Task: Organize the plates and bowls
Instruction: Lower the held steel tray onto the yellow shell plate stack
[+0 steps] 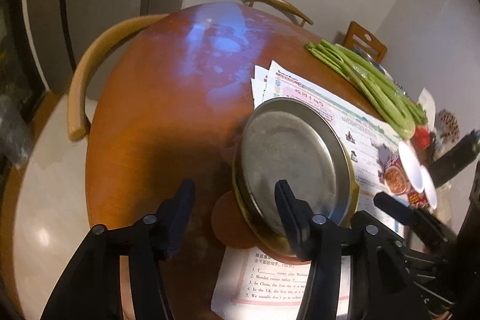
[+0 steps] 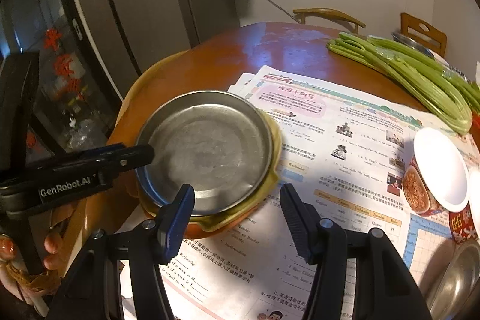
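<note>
Left wrist view: the left gripper [image 1: 235, 201] is seen with jaws parted and nothing held; its right finger lies in front of the steel plate [image 1: 288, 158], the left finger over bare table [image 1: 144, 116]. The steel plate is nested in a yellow dish [image 1: 354, 194], tilted, its open face turned up and toward the camera. Being round, no long axis is assigned. The stack rests at the table's near side, partly on printed worksheets [image 1: 303, 92]. Two paper bowls [image 1: 411, 170] lie further right.

Right wrist view: the right gripper [image 2: 237, 207] is seen part open and empty, its left finger overlapping the plate's near rim, the right finger over paper. Celery [image 2: 420, 77] lies well apart, at the far right.

Judgement: if the stack is to be moved, the rim should be pinched squarely and the plate kept level, so that it is not slid out of the dish
</note>
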The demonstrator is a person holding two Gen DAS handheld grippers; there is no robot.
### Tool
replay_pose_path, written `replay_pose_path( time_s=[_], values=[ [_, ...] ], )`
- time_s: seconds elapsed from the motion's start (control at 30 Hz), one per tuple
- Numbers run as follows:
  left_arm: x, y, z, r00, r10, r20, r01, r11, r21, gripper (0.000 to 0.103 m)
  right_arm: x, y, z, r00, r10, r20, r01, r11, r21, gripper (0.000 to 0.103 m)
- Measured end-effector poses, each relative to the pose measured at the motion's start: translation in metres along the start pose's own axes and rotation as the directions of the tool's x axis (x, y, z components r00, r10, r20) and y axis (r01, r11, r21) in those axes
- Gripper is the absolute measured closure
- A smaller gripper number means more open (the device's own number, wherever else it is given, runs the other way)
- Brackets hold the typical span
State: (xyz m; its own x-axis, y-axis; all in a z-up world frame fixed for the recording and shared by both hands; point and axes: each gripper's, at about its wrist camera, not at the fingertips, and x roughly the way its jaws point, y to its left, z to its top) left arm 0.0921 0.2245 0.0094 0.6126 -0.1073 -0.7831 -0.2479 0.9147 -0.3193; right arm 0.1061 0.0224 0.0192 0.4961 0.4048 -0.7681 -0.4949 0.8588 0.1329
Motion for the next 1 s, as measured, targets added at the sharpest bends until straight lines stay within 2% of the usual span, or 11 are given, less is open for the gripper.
replay_pose_path(
  time_s=[0.13,0.23,0.33,0.47,1.0],
  values=[
    [0.013,0.009,-0.001,0.998,-0.051,-0.049,0.048,0.997,-0.057,0.043,0.000,-0.012,-0.002,0.998,0.056,-0.029,-0.053,0.996,0.068,0.043],
    [0.021,0.006,-0.004,0.994,-0.077,-0.077,0.072,0.995,-0.065,0.043,0.004,-0.018,-0.004,0.993,0.101,-0.054,-0.095,0.990,0.108,0.043],
    [0.026,0.000,-0.006,0.993,-0.084,-0.088,0.079,0.995,-0.055,0.043,0.008,-0.018,-0.004,0.991,0.112,-0.069,-0.104,0.988,0.113,0.043],
    [0.028,-0.011,-0.008,0.995,-0.046,-0.087,0.045,0.999,-0.011,0.043,0.013,-0.016,-0.004,0.988,0.129,-0.082,-0.119,0.986,0.117,0.043],
    [0.038,-0.044,-0.003,0.995,-0.031,-0.093,0.037,0.998,0.060,0.043,0.020,-0.023,-0.006,0.991,0.110,-0.079,-0.100,0.988,0.119,0.043]
  ],
)
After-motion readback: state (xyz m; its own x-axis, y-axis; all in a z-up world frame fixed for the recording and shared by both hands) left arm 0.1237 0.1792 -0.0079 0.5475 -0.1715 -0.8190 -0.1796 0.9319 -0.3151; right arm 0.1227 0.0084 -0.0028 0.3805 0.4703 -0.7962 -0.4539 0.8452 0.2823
